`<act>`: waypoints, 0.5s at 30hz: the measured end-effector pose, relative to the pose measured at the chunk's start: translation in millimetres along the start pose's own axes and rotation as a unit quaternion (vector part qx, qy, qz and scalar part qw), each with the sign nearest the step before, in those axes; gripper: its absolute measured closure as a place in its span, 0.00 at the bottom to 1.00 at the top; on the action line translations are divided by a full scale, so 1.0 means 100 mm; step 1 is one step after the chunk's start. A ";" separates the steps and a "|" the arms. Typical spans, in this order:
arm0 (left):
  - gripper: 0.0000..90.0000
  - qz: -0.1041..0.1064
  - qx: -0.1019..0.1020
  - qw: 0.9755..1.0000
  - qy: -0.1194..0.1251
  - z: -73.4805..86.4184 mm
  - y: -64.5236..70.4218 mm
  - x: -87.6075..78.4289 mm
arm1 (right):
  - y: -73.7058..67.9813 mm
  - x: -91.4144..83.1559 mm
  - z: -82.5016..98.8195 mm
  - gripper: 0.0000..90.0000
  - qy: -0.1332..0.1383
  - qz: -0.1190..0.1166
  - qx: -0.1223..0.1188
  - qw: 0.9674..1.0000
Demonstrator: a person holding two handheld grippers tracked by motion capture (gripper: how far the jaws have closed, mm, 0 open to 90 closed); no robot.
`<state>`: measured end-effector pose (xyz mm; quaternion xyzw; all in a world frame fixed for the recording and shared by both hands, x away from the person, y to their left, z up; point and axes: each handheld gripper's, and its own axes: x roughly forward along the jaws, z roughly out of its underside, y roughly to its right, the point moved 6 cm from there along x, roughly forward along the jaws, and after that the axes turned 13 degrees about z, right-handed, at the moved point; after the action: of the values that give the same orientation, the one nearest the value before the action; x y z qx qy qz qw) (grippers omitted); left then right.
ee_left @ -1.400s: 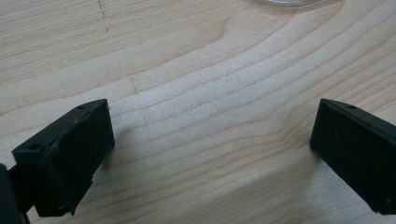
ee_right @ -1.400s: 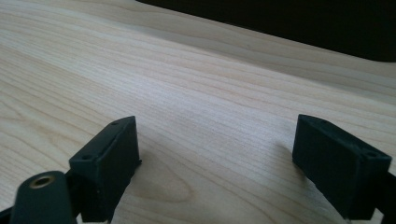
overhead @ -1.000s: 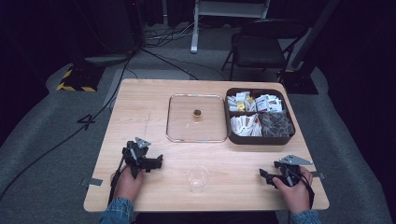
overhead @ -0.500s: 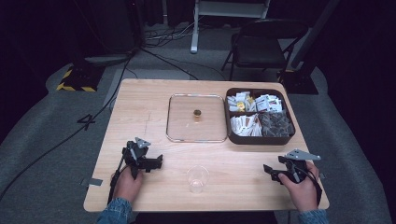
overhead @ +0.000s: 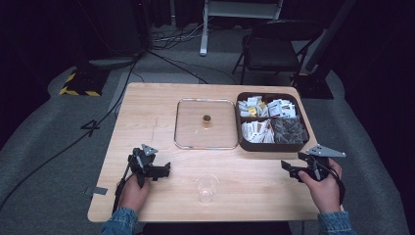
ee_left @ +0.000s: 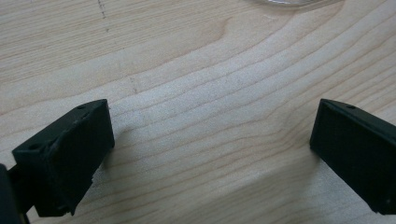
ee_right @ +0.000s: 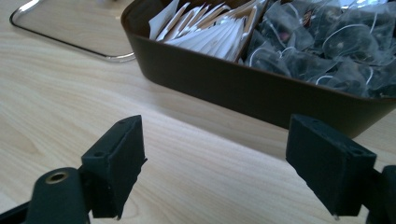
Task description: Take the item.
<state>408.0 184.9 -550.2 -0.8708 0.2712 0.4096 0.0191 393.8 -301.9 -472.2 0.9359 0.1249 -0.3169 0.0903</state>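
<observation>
A clear plastic cup (overhead: 206,187) stands near the table's front edge, between my two hands. My left gripper (overhead: 161,171) rests low at the front left, open, with bare wood between its jaws (ee_left: 210,144). My right gripper (overhead: 289,169) is at the front right, open and holding nothing (ee_right: 215,158). A dark brown compartment box (overhead: 271,145) at the back right holds white sachets (ee_right: 210,32) and dark mesh tea bags (ee_right: 327,42). Its front wall (ee_right: 243,88) lies just beyond my right jaws.
A clear glass lid (overhead: 206,123) with a small brass knob (overhead: 206,119) lies flat left of the box; its rim (ee_right: 60,39) appears in the right gripper view. A folding chair (overhead: 274,49) and cables stand on the floor behind the table.
My right hand and gripper have shifted slightly to the right and toward the table's front edge. The left gripper has stayed put.
</observation>
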 end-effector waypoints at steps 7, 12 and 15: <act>0.00 0.000 0.000 1.000 0.000 0.00 0.00 0.00 | 0.09 0.00 -0.14 0.22 0.020 0.011 0.013 1.000; 0.00 0.000 0.000 1.000 0.000 0.00 0.00 0.00 | 0.22 0.05 -0.37 0.21 0.021 0.023 0.000 1.000; 0.00 0.000 0.000 1.000 0.000 0.00 0.00 0.00 | 0.29 0.09 -0.46 0.21 0.027 0.026 0.006 0.999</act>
<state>407.7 184.9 -550.2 -0.8706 0.2713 0.4099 0.0195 435.3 -316.3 -438.8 0.9474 0.1010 -0.2903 0.0890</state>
